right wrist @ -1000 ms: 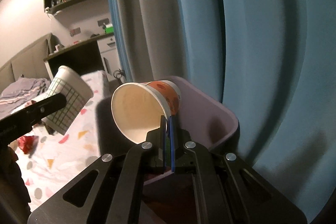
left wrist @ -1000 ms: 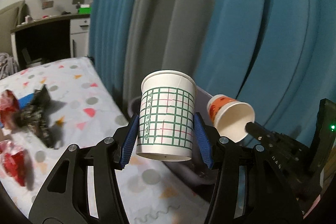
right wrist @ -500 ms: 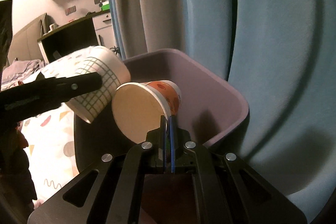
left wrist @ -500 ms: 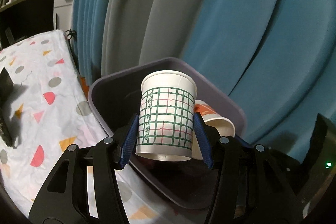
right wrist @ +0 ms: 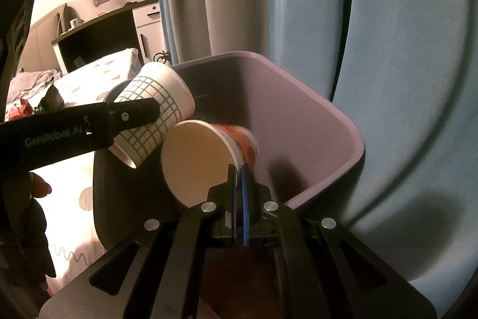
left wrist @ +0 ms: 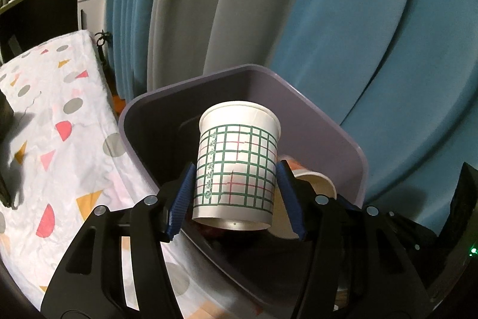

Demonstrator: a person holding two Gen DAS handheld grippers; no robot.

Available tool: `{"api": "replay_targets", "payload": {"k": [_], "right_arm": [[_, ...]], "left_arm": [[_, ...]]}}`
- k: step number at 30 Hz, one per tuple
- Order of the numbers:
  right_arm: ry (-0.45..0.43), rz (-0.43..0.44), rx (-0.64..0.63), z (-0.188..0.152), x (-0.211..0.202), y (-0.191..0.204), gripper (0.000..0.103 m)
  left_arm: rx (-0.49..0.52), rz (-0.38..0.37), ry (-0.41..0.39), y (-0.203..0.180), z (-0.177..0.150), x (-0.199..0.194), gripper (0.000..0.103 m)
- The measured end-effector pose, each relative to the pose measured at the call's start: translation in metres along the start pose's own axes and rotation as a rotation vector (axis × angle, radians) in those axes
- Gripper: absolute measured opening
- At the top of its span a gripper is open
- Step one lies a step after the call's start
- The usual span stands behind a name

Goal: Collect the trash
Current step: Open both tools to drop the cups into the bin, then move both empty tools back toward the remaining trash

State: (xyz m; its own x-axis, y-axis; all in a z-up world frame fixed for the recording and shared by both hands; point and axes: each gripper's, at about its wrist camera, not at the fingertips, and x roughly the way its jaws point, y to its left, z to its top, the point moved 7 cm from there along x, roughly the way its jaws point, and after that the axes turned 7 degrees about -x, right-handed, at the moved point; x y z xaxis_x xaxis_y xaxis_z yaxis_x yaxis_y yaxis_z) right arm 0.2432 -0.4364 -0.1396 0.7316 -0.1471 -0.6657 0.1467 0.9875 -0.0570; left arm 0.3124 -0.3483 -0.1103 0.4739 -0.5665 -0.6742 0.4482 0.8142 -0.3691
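A white paper cup with a green grid (left wrist: 239,139) stands upright between the blue pads of my left gripper (left wrist: 235,168), over the mouth of the purple bin (left wrist: 328,121). The jaws are opening, and the pads still touch the cup's sides. In the right wrist view the same grid cup (right wrist: 152,115) tilts over the bin's near left corner. My right gripper (right wrist: 238,169) is shut on the rim of an orange-patterned paper cup (right wrist: 197,163), which lies on its side above the inside of the bin (right wrist: 298,115). That orange cup (left wrist: 313,181) peeks out behind the grid cup.
A bed with a white sheet of coloured shapes (left wrist: 59,139) runs along the bin's left side. Red wrappers (right wrist: 18,112) lie on it. Blue and grey curtains (left wrist: 358,20) hang right behind the bin. A dark desk and shelves (right wrist: 98,32) stand far back left.
Both grippers have carried their cups from beside the bed to over the bin and lower towards its mouth. The bin now fills the middle of both views.
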Motion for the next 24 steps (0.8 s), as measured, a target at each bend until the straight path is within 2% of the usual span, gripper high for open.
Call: {"api": "replay_targets", "payload": {"k": [1,3,7,10,12,13,14,15,17,22,24], "right_arm": [[0.002,0.0,-0.002,0.0,0.001,0.0,0.004],[0.003,-0.002,-0.002,0.001,0.001,0.001,0.004],[0.008,-0.01,-0.01,0.0,0.003,0.002,0.004],[0.007,-0.02,-0.016,0.001,0.003,0.003,0.007],[-0.001,-0.028,-0.016,0.002,-0.001,0.004,0.028],[-0.011,-0.037,-0.015,0.003,-0.005,0.003,0.045],[-0.024,-0.044,-0.013,0.005,-0.007,0.004,0.054],[-0.047,-0.061,-0.014,0.007,-0.014,0.004,0.056],[-0.074,-0.081,-0.02,0.012,-0.023,0.006,0.068],[-0.161,-0.118,-0.031,0.026,-0.051,0.022,0.082],[-0.183,-0.114,-0.042,0.029,-0.057,0.031,0.086]], "left_arm": [[0.001,0.003,-0.002,0.001,0.001,0.0,0.057],[0.0,0.009,-0.016,0.002,0.001,-0.003,0.066],[-0.015,0.021,-0.03,0.008,0.002,-0.007,0.072],[-0.025,0.045,-0.066,0.014,0.003,-0.019,0.081],[-0.033,0.058,-0.097,0.021,0.005,-0.031,0.088],[-0.039,0.072,-0.114,0.024,0.005,-0.037,0.089],[-0.045,0.087,-0.129,0.028,0.005,-0.043,0.09],[-0.053,0.116,-0.158,0.035,0.004,-0.055,0.092],[-0.051,0.151,-0.193,0.044,0.002,-0.071,0.095],[-0.077,0.284,-0.272,0.078,-0.012,-0.12,0.097],[-0.093,0.313,-0.294,0.088,-0.017,-0.136,0.097]]}}
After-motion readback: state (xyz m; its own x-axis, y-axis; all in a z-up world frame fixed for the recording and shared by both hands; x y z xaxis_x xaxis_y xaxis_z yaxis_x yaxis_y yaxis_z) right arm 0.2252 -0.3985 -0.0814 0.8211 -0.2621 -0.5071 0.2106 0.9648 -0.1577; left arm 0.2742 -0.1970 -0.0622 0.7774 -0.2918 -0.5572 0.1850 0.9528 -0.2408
